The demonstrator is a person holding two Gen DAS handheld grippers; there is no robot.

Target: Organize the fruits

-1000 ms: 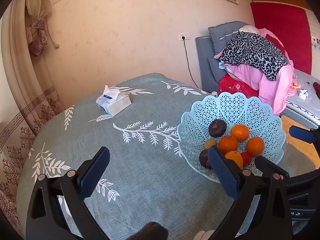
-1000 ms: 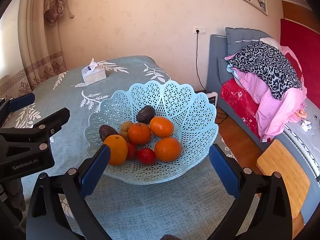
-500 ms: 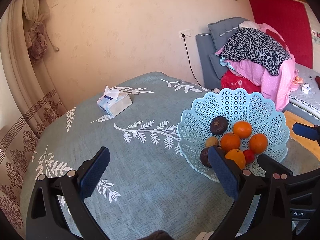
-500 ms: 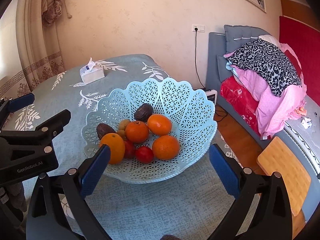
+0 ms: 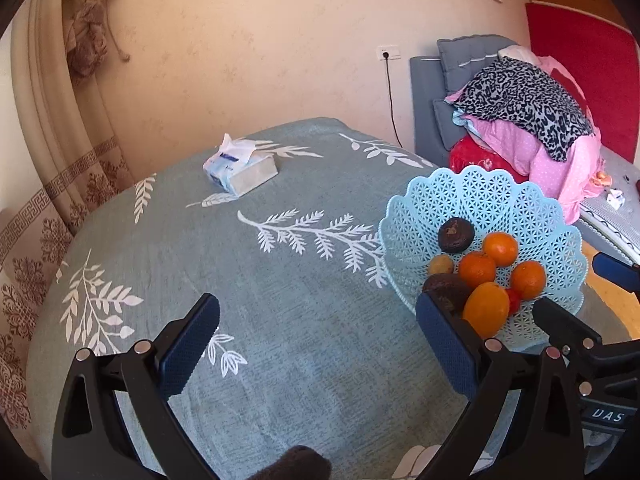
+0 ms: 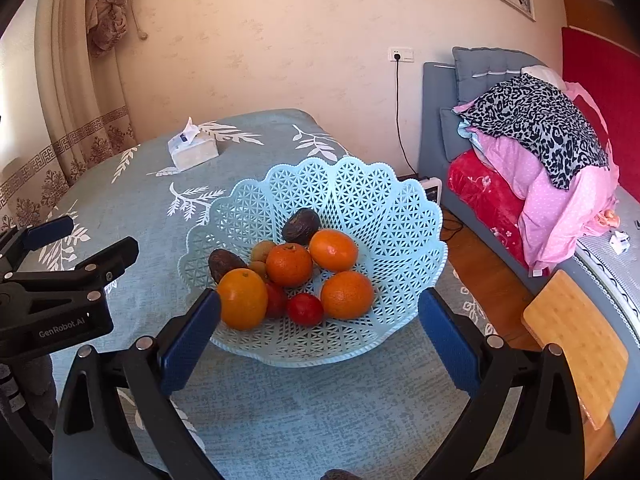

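- Two tools are spread wide and hold nothing: left tool (image 5: 318,346) over bare cloth left of the basket (image 6: 372,200), right tool (image 6: 320,334) directly in front of the basket.
- Basket stands on the desk (image 5: 280,320); inside lie oranges (image 6: 289,264), two dark fruits (image 6: 301,225), small yellowish fruits (image 6: 263,251) and red fruits (image 6: 306,309).
- Tissue box (image 5: 240,168) sits well behind the basket, to its left.
- Right wrist view alone shows a wooden stool (image 6: 576,340) right of the basket.
- Each view shows the other tool beside the basket.
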